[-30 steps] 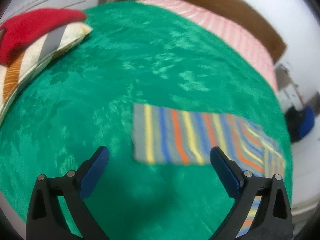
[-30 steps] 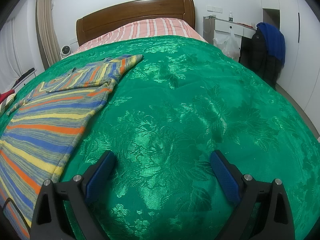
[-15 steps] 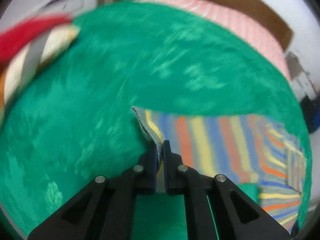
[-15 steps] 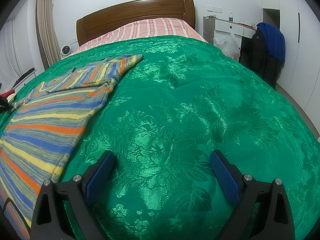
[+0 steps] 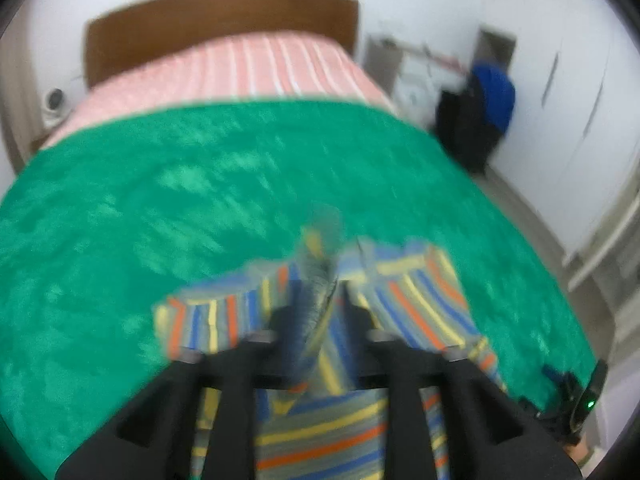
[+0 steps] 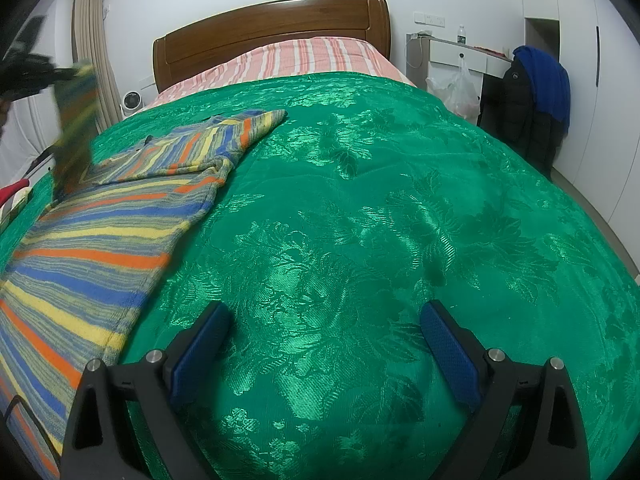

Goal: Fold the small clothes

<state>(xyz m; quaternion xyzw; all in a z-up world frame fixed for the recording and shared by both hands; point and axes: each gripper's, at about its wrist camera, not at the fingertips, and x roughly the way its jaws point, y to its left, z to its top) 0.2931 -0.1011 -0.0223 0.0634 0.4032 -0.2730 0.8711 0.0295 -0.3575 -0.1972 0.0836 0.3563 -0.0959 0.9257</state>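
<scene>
A striped sweater (image 6: 100, 232) in grey, blue, yellow and orange lies on the green bedspread (image 6: 360, 200) at the left. My left gripper (image 5: 320, 304) is shut on one sleeve end (image 5: 320, 240) and holds it lifted above the sweater body (image 5: 320, 440); this view is blurred. The lifted sleeve (image 6: 76, 120) and the left gripper's dark body (image 6: 28, 76) show at the far left of the right wrist view. My right gripper (image 6: 324, 344) is open and empty, low over bare bedspread to the right of the sweater.
A wooden headboard (image 6: 272, 36) and pink striped sheet (image 6: 304, 56) are at the far end. A chair with dark and blue jackets (image 6: 536, 100) stands right of the bed by a white desk (image 6: 460, 52). A small fan (image 6: 130, 101) sits at the back left.
My left gripper closed on the sleeve end, lifted it and swung to face the headboard, over the sweater body. The right gripper has not moved.
</scene>
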